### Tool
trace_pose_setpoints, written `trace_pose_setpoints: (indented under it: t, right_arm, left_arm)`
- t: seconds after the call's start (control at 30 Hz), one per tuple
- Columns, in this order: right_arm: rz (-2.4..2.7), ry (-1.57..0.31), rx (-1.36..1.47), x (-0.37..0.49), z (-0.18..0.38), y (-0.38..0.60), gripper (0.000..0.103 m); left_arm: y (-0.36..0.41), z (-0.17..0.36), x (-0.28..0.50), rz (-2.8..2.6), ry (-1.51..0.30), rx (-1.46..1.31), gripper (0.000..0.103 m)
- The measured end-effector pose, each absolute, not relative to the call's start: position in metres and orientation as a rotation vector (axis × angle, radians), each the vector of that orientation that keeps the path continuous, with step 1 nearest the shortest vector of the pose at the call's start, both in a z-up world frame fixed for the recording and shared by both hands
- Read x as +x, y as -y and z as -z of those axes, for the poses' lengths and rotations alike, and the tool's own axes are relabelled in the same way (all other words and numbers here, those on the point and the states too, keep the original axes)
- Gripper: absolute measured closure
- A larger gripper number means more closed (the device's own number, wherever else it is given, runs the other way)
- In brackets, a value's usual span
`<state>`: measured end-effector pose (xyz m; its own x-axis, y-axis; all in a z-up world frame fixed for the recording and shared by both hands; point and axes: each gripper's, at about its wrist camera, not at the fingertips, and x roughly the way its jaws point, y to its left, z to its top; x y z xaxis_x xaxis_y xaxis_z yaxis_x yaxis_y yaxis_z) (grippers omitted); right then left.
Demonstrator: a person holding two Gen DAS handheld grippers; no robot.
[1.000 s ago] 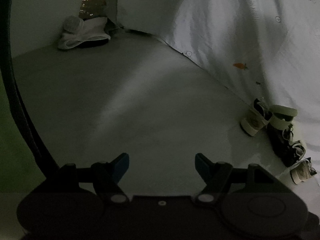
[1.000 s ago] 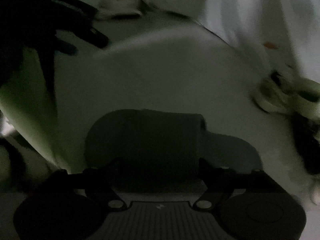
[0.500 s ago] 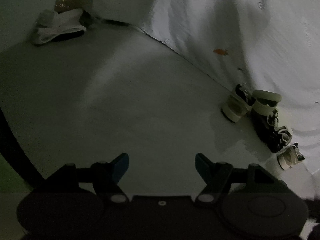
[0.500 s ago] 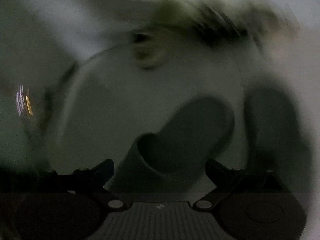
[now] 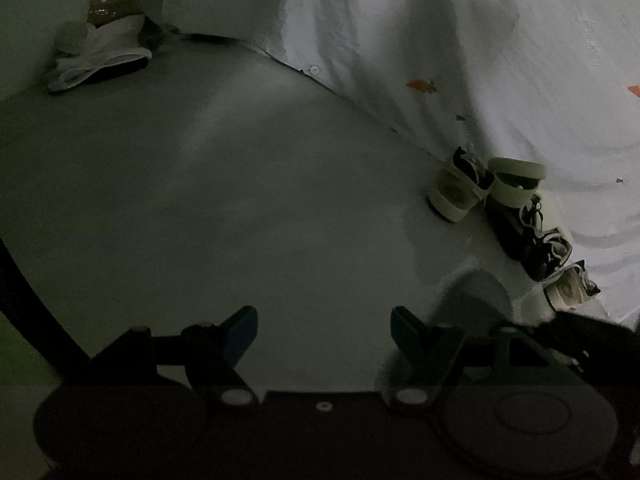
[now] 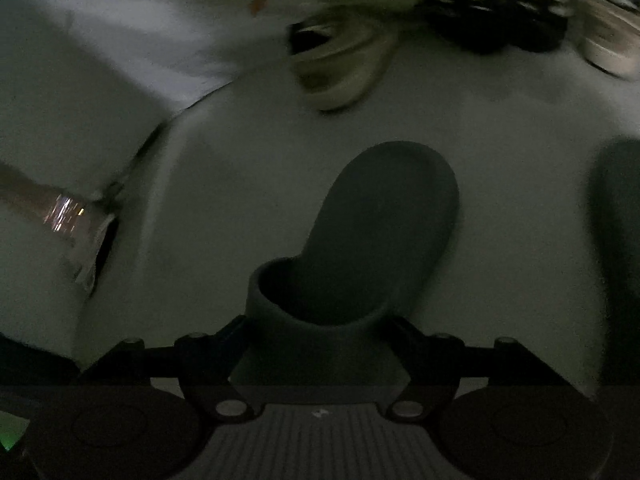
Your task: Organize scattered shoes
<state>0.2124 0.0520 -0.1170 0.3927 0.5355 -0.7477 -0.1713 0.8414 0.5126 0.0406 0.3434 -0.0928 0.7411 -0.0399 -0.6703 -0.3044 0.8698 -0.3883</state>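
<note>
Dim light here: the right tongs [image 6: 316,330] are clamped on the heel collar of a grey slipper [image 6: 376,232], its toe pointing away over the pale floor [image 6: 500,128], while the shoes ahead smear into a blurred cream-and-black streak [image 6: 400,12] along the top edge. The left tongs [image 5: 324,322] gape wide with nothing between them. Off to their right a cream shoe [image 5: 454,196], a black laced one [image 5: 528,236] and a half-cut-off cream one [image 5: 570,288] sit against the white sheet [image 5: 460,40], details murky.
</note>
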Motion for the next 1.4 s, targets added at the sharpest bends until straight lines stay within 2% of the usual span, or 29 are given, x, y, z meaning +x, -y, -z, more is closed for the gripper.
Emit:
trace_pose_setpoints:
  t: [0.17, 0.2, 0.27, 0.43, 0.6, 0.7, 0.8, 0.93, 1.2, 1.4]
  right_arm:
    - [-0.529, -1.014, 0.321, 0.217, 0.103, -0.070, 0.025]
    - [-0.533, -0.965, 0.306, 0.210, 0.092, -0.062, 0.022]
    - [-0.477, -0.871, 0.245, 0.192, 0.074, -0.038, 0.006]
    - [-0.217, -0.760, -0.042, 0.142, 0.058, 0.045, 0.004]
    - [-0.082, -0.905, -0.008, 0.120, 0.093, 0.107, 0.004]
    - [-0.087, -0.899, 0.119, 0.125, 0.110, 0.118, 0.002]
    - [-0.036, -0.912, 0.144, 0.138, 0.127, 0.111, 0.002]
    - [-0.086, -0.922, 0.002, 0.146, 0.128, 0.077, 0.005]
    - [-0.189, -0.948, -0.045, 0.188, 0.130, -0.035, 0.005]
    - [-0.233, -0.980, -0.065, 0.206, 0.128, -0.084, 0.005]
  left_arm:
    - [-0.340, 0.088, 0.037, -0.154, -0.709, -0.483, 0.028]
    - [-0.339, 0.088, 0.037, -0.154, -0.707, -0.479, 0.028]
    - [-0.338, 0.088, 0.041, -0.145, -0.701, -0.479, 0.028]
    - [-0.335, 0.088, 0.048, -0.122, -0.686, -0.478, 0.027]
    - [-0.327, 0.088, 0.060, -0.088, -0.682, -0.465, 0.026]
    - [-0.316, 0.087, 0.072, -0.045, -0.690, -0.434, 0.026]
    - [-0.308, 0.086, 0.078, 0.000, -0.687, -0.445, 0.025]
    - [-0.307, 0.082, 0.080, 0.032, -0.671, -0.464, 0.021]
    - [-0.320, 0.081, 0.072, -0.037, -0.664, -0.458, 0.021]
    - [-0.339, 0.081, 0.060, -0.109, -0.646, -0.481, 0.021]
